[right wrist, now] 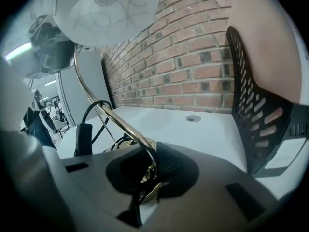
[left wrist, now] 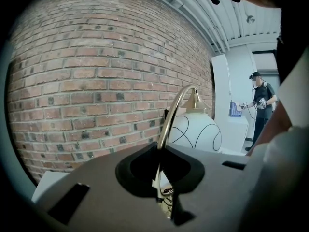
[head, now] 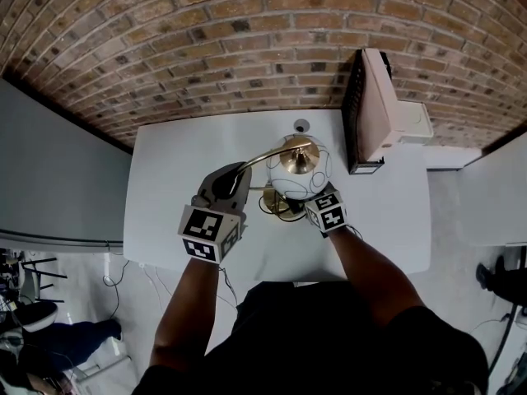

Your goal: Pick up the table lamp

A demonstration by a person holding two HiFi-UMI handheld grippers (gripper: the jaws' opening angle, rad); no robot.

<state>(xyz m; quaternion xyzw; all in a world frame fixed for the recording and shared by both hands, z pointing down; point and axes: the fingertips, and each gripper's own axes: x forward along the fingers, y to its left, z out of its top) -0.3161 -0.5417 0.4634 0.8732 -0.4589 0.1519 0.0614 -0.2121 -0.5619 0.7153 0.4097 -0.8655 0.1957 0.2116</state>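
Observation:
The table lamp has a white globe shade [head: 298, 171] with black swirls, a curved brass arm [head: 268, 156] and a brass base [head: 276, 206] on the white table [head: 177, 188]. My left gripper [head: 240, 178] is shut on the brass arm [left wrist: 171, 115], which rises from between its jaws toward the shade [left wrist: 195, 132]. My right gripper [head: 308, 207] sits under the shade, shut on the lower end of the arm [right wrist: 111, 117] just above the base [right wrist: 126, 141]. In the right gripper view the shade [right wrist: 106, 8] hangs overhead and the lamp's black cable [right wrist: 84, 129] loops at the left.
A flat appliance with a black perforated side [head: 372, 109] stands upright at the table's back right, close to the lamp [right wrist: 256, 115]. A round cable port [head: 301, 126] is set in the tabletop. A brick wall [left wrist: 87, 81] runs behind. A person [left wrist: 260, 108] stands far off.

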